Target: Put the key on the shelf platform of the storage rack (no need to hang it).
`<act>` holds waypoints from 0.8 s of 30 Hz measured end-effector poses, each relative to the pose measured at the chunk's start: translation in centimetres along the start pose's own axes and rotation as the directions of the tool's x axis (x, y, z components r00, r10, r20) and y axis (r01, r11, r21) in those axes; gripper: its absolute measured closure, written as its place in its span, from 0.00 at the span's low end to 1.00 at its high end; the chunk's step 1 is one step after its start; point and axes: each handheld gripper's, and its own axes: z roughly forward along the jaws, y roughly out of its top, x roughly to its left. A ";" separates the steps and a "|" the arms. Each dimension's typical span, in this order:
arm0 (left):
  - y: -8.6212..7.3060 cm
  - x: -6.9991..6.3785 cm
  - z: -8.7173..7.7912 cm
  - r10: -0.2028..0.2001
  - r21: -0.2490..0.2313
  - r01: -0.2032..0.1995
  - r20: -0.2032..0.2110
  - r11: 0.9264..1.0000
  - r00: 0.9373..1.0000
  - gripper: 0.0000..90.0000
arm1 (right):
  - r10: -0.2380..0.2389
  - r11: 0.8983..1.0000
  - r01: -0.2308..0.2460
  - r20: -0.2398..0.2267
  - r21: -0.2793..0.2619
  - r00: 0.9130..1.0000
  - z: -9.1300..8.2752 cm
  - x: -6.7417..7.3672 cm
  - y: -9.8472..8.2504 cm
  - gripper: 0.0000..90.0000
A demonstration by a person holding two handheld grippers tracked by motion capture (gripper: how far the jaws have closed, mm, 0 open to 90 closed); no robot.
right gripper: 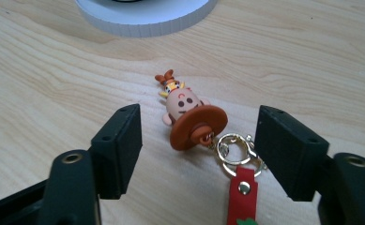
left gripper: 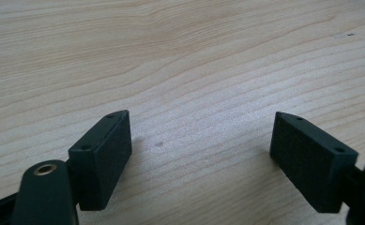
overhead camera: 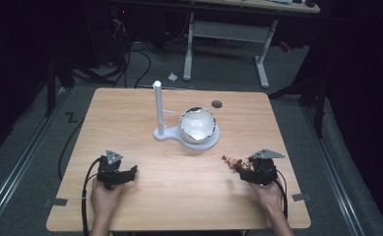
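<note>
Right gripper (right gripper: 196, 150) released, keychain figure (right gripper: 189, 117) lying on the table between its spread jaws, toward twelve o'clock. Its view reveals the red strap (right gripper: 241, 199). Left gripper (left gripper: 201, 154) open, empty.

Grey carpet (overhead camera: 31, 128) (cables strewn), dim room

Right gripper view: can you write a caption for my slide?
Open right gripper over a keychain figure in a brown hat lying on the wooden table.
</note>
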 end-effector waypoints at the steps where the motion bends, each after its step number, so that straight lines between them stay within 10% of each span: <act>1: 0.0 0.0 0.0 -0.002 -0.003 0.002 0.000 1.000 1.000 0.23 | -0.003 1.000 0.003 0.004 -0.001 1.000 0.1 0.1 0.1 0.34; 24: -0.1 0.0 0.0 0.000 -0.001 0.000 0.001 1.000 1.000 0.23 | -0.028 0.995 0.029 -0.005 0.096 1.000 4.1 -0.2 0.4 0.35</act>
